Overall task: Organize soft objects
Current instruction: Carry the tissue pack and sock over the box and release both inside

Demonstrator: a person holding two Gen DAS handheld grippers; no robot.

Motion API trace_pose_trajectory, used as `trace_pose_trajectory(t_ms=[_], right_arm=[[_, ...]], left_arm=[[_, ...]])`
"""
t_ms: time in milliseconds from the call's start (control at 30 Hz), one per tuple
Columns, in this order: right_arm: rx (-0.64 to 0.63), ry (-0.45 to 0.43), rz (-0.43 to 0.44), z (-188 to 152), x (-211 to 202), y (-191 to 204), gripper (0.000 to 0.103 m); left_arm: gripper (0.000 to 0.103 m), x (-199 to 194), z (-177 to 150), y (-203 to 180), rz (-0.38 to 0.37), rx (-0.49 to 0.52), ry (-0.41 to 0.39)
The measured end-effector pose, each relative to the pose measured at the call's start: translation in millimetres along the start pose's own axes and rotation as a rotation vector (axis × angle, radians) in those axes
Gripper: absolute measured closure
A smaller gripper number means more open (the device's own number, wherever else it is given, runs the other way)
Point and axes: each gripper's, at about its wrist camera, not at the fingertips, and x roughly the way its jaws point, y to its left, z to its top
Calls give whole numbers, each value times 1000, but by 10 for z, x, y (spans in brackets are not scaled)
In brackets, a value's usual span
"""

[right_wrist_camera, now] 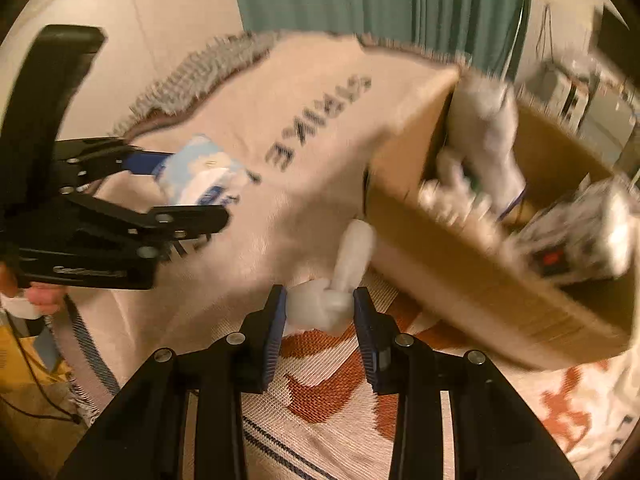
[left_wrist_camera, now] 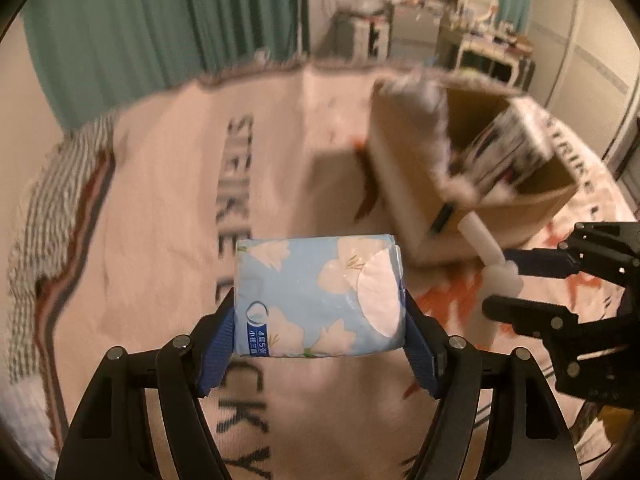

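Left gripper (left_wrist_camera: 320, 316): I have the tissue pack (left_wrist_camera: 320, 296) clamped between both blue pads (left_wrist_camera: 218, 344), one pad on each short end. Pack sits at the fingertips and sticks out forward past them, flat printed face toward the camera. Long axis runs finger to finger, straight across the jaw gap. The white round seal is on the side nearer the right-hand finger, the blue label strip on the side nearer the left-hand one. Pack hangs clear above the pink blanket (left_wrist_camera: 160, 200), not touching it.

Right gripper (right_wrist_camera: 320, 312): closed on the white plush toy (right_wrist_camera: 320, 308), with soft white stuffing bulging between the pads. A long white limb (right_wrist_camera: 354, 252) extends forward and slightly right out from the fingertips, pointing up toward the cardboard box (right_wrist_camera: 460, 264). Its tip is against or just in front of the near box wall; I cannot tell which. The left wrist view shows the same limb running diagonally from the fingers toward the box corner.

Hard to read: both views are motion-blurred around the box. Box is open-topped, forward and right of the right fingers. Inside is a pale grey-white fluffy thing (right_wrist_camera: 484, 128) and a black-and-white printed item (right_wrist_camera: 580, 240), neither identifiable. The plush's overall shape is hidden by the fingers.
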Motion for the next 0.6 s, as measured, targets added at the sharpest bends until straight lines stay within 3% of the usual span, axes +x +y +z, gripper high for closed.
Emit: trace_pose_trajectory(t_ms=[267, 600], right_arm=[[72, -175, -105, 178, -816, -382, 69], [204, -218, -218, 267, -1174, -1147, 68]], left_arm=[[30, -315, 483, -468, -30, 75, -168], [30, -23, 1037, -942, -80, 117, -166]])
